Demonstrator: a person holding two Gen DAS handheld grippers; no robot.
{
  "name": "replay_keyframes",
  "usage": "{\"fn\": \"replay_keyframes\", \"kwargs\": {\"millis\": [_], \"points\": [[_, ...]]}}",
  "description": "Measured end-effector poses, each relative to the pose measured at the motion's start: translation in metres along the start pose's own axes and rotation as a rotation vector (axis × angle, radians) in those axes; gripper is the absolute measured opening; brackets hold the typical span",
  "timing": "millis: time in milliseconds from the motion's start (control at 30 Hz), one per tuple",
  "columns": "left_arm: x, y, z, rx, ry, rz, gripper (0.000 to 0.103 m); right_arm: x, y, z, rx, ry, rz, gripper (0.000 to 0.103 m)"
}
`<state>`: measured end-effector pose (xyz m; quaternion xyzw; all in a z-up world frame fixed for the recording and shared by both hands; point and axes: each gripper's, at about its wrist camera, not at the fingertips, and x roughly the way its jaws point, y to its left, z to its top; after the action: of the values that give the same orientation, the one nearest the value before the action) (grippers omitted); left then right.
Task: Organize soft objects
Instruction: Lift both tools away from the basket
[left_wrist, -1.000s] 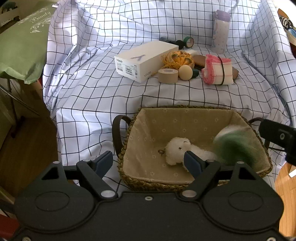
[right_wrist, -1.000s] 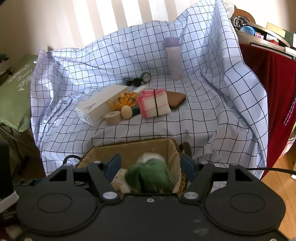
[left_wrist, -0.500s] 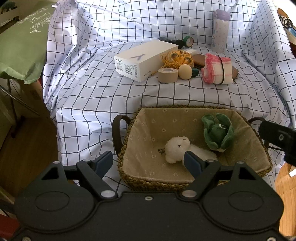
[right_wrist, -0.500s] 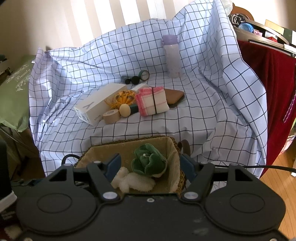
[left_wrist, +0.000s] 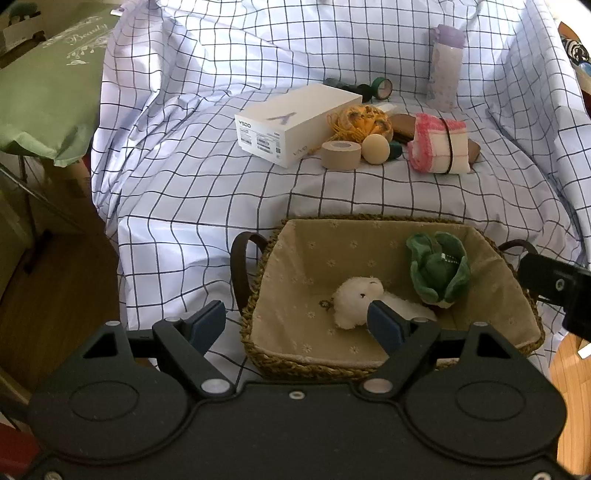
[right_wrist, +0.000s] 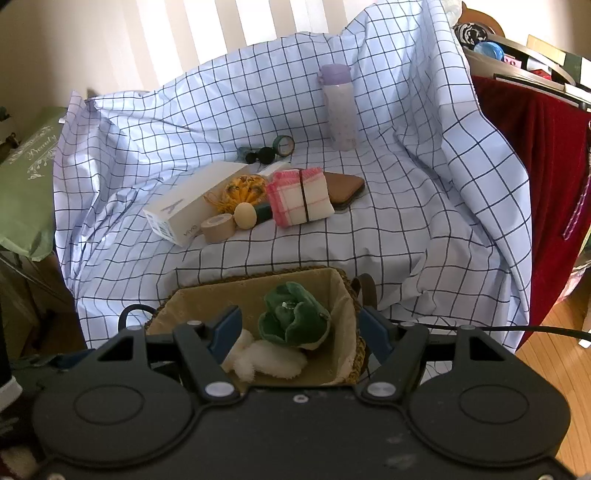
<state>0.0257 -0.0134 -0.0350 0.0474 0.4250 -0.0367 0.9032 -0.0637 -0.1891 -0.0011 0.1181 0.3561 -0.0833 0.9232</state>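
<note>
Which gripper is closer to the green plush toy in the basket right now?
Right. The right gripper hangs open just above the green plush toy; the left gripper sits open at the basket's opposite near corner, by the white plush toy.

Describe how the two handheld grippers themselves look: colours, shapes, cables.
Both are matte black. The left gripper has a broad body with two round raised discs, silver screws, angular finger arms with triangular cut-outs, and blue pads. The right gripper is built alike, its blue pads the same; a thin black cable runs off to its right. No hands or sleeves show.
</note>
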Motion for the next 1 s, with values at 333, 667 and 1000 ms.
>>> {"fn": "replay_keyframes", "kwargs": {"millis": [333,667,1000], "points": [[-0.003,0.006,0.003,-0.027,-0.018,0.008,0.081,0.003,0.0,0.0,0.003,0.019,-0.001,0.07],[-0.005,0.011,0.007,-0.045,-0.043,0.029,0.089,0.01,0.002,0.001,-0.022,0.028,-0.003,0.07],[0.002,0.009,0.021,-0.03,-0.024,0.027,0.089,0.017,0.004,0.01,-0.056,0.014,-0.022,0.073]]}}
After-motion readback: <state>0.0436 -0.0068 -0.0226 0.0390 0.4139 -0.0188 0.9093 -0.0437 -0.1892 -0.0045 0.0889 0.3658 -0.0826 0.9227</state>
